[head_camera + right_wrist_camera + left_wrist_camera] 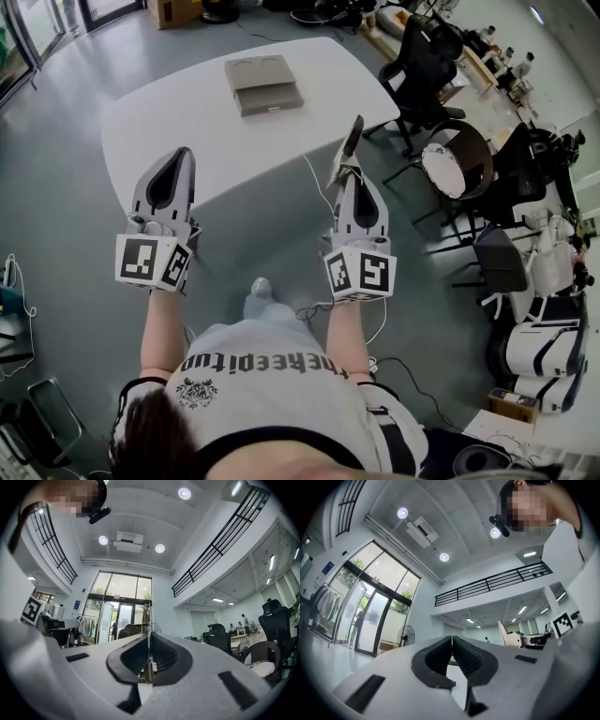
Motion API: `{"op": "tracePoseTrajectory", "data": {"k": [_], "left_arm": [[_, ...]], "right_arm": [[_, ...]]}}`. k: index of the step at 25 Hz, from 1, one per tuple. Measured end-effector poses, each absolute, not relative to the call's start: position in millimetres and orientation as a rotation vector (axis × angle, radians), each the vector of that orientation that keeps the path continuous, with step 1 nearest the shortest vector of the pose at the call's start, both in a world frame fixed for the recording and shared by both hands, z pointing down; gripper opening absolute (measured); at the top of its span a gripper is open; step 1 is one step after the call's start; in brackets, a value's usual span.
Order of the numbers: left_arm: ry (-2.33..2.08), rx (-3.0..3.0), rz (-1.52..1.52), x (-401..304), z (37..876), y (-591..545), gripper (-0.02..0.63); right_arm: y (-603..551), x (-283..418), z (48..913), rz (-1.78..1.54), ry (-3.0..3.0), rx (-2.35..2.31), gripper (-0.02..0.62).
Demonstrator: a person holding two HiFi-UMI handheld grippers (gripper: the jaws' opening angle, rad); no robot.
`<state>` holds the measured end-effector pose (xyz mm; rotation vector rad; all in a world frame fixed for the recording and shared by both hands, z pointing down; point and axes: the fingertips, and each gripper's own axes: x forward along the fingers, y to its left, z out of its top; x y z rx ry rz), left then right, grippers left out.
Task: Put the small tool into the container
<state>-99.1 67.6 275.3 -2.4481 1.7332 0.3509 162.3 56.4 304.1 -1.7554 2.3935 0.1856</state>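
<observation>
In the head view a tan, shallow container (263,84) lies on the far half of the white table (169,122). My right gripper (351,174) hovers over the table's near right edge, shut on a thin dark small tool (352,141) that sticks out past its tips. The right gripper view shows the tool (148,620) edge-on, clamped between the jaws of that gripper (149,637). My left gripper (182,156) is held level with it over the near left edge, shut and empty. In its own view the left gripper (452,640) has its jaws pressed together, pointing up at the ceiling.
Black office chairs (424,58) and a round brown seat (457,157) stand right of the table. A white cable (313,178) trails from the right gripper. More chairs and a cardboard box (512,404) crowd the right side; grey floor lies between me and the table.
</observation>
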Motion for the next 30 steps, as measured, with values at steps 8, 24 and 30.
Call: {"op": "tracePoseTrajectory", "data": {"k": [8, 24, 30], "left_arm": [[1.756, -2.415, 0.372, -70, 268, 3, 0.012], [1.793, -2.391, 0.354, -50, 276, -62, 0.012], [1.785, -2.402, 0.368, -60, 279, -103, 0.012]], "right_arm": [[-15, 188, 300, 0.189, 2.421, -1.71, 0.003], [-86, 203, 316, 0.174, 2.469, -1.675, 0.002], [-125, 197, 315, 0.18, 2.447, -1.699, 0.002]]}}
